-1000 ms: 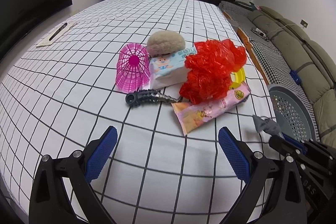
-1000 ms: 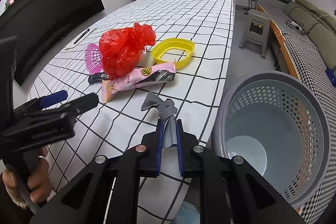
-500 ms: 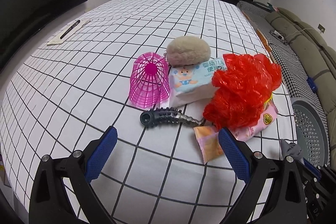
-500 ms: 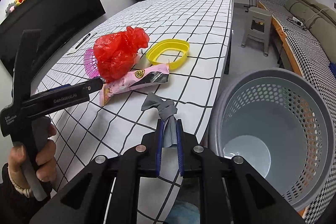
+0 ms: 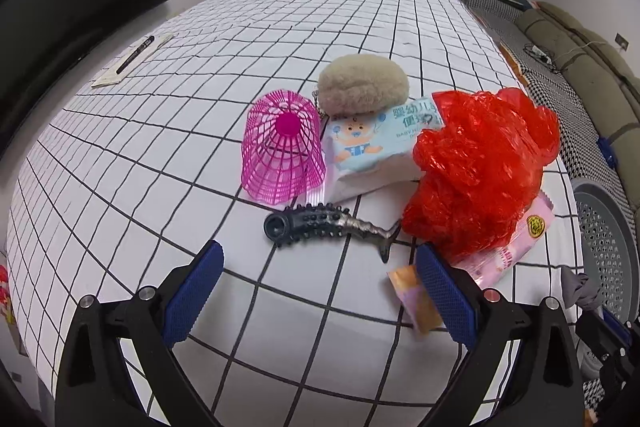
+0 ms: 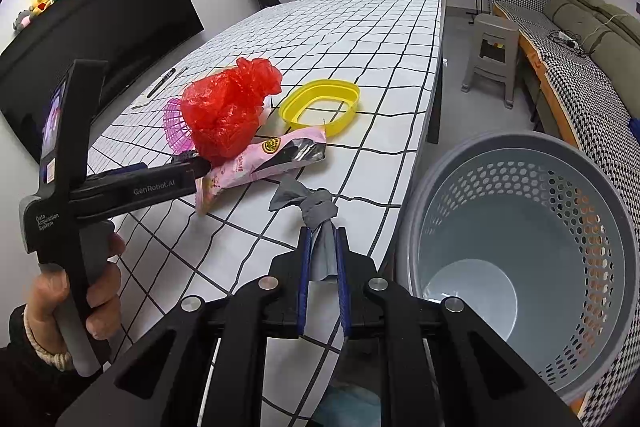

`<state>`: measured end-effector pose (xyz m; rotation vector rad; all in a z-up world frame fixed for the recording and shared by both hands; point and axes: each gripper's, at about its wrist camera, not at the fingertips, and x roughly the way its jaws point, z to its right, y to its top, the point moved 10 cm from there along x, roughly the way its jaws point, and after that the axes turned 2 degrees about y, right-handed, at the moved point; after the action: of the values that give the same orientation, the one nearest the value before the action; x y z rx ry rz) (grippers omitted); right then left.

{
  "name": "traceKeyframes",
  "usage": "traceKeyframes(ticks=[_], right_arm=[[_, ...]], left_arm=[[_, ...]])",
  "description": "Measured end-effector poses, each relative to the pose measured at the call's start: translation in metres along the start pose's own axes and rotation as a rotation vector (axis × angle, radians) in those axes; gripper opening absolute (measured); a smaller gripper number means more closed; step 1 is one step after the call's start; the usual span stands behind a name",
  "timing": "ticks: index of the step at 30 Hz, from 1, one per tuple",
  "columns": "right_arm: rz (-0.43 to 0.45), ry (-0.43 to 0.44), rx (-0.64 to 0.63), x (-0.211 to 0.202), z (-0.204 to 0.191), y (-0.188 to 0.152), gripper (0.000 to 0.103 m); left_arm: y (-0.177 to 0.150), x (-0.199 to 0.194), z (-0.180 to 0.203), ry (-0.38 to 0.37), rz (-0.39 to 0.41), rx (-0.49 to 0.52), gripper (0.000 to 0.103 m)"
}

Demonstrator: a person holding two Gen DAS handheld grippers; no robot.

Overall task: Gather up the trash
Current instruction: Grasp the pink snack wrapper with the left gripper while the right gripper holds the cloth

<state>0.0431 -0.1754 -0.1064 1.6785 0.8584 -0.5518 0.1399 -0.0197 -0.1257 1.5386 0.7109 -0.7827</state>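
The knotted grey scrap of cloth (image 6: 316, 211) was pinched between the blue pads of the right tool (image 6: 323, 263), whose jaws were closed tight on it, above the surface's (image 6: 360, 39) edge just left of the grey perforated plastic basket (image 6: 520, 247). Left of the scrap lay a pink snack wrapper (image 6: 260, 163), a crumpled red plastic bag (image 6: 228, 107) and a yellow oval plastic rim (image 6: 320, 103). The left tool (image 5: 320, 279), jaws wide apart and empty, hovered near a black studded rubber fish-shaped toy (image 5: 320, 225).
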Motion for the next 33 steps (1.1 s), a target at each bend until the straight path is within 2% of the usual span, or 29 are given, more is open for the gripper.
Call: traceKeyframes(ticks=[17,33], right_arm=[[0.042,-0.003,0.011,-0.027,0.005,-0.008,0.012],[0.074,0.001,0.048,-0.042,0.022,-0.01,0.012]], left_arm=[[-0.041,-0.024,0.031,-0.057,-0.026,0.071,0.095],[-0.039,-0.049,0.048,-0.071,0.011,0.093,0.095]])
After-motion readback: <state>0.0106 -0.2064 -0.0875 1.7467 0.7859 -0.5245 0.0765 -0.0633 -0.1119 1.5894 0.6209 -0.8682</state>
